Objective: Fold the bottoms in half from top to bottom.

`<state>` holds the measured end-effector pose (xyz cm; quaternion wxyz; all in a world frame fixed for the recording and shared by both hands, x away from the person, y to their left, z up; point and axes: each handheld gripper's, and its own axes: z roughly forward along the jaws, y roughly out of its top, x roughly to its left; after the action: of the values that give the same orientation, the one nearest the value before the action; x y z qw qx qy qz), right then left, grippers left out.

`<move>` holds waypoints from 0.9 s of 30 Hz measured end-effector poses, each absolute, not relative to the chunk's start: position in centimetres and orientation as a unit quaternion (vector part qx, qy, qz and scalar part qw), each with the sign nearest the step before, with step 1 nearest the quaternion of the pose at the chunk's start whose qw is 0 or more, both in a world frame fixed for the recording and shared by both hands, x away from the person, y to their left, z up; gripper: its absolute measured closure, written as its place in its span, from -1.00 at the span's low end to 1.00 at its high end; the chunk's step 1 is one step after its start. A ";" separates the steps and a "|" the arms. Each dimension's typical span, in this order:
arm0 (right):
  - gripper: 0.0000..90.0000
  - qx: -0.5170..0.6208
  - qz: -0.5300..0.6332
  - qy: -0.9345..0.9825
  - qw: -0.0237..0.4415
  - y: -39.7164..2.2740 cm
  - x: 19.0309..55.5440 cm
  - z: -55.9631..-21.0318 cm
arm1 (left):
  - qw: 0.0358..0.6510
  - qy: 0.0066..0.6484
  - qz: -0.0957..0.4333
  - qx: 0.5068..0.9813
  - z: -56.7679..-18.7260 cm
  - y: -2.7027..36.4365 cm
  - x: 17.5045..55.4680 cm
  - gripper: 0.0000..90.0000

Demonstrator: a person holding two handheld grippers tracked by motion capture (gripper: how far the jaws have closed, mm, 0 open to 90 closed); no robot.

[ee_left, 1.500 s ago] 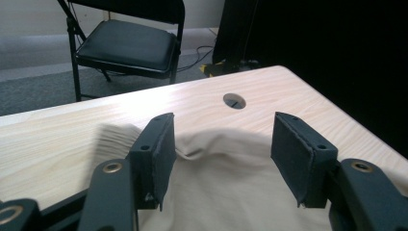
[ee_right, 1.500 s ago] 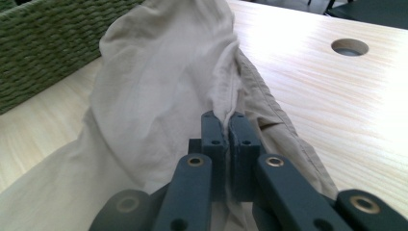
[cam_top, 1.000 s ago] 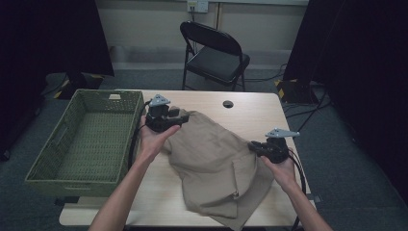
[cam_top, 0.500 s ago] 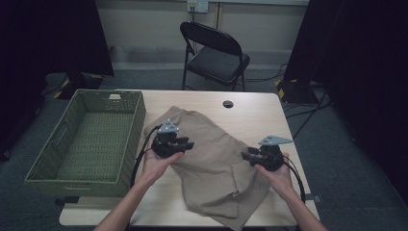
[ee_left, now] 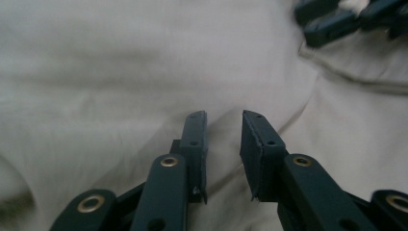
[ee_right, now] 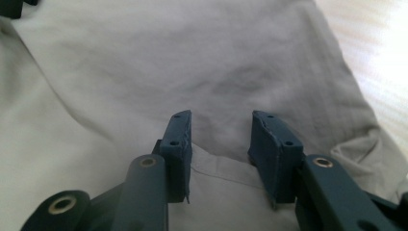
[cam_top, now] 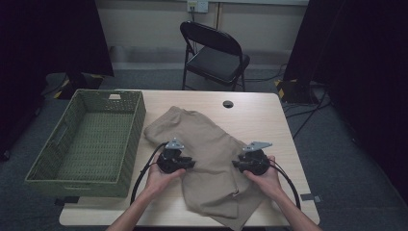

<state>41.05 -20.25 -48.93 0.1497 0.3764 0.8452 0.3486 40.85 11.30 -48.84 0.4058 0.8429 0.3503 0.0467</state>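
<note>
Garment, tan crumpled cloth (cam_top: 211, 154), spread mid-table on pale wooden tabletop (cam_top: 260, 108), right of green woven basket (cam_top: 89, 139). Left gripper (ee_left: 223, 139) low over cloth, jaws just closing, narrow gap, nothing pinched. Right gripper (ee_right: 219, 144) likewise over cloth, jaws moderately apart, empty. Black folding chair (cam_top: 214, 53) beyond table.

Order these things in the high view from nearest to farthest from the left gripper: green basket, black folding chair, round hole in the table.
From the left gripper:
1. Green basket, just to its left.
2. Round hole, toward the table's far edge.
3. Black folding chair, beyond the table.
</note>
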 end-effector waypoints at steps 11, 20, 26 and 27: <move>0.31 0.366 0.353 0.852 0.123 -19.6 40.0 -49.4 | 0.396 0.363 0.078 0.840 -49.7 11.9 41.7 0.56; 0.30 0.327 0.354 0.869 0.109 -16.2 38.6 -49.3 | 0.387 0.396 0.099 0.827 -49.6 13.4 44.2 0.58; 0.26 0.320 0.353 0.872 0.109 -13.8 39.0 -49.3 | 0.375 0.427 0.108 0.816 -49.4 14.0 45.3 0.54; 0.21 0.322 0.349 0.873 0.111 -13.6 39.2 -49.2 | 0.375 0.425 0.105 0.818 -49.3 14.2 45.2 0.50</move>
<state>39.15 -13.58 -49.20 0.1110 0.3222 0.8731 0.3486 45.23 14.18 -49.30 0.3748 0.8175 0.4246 0.1045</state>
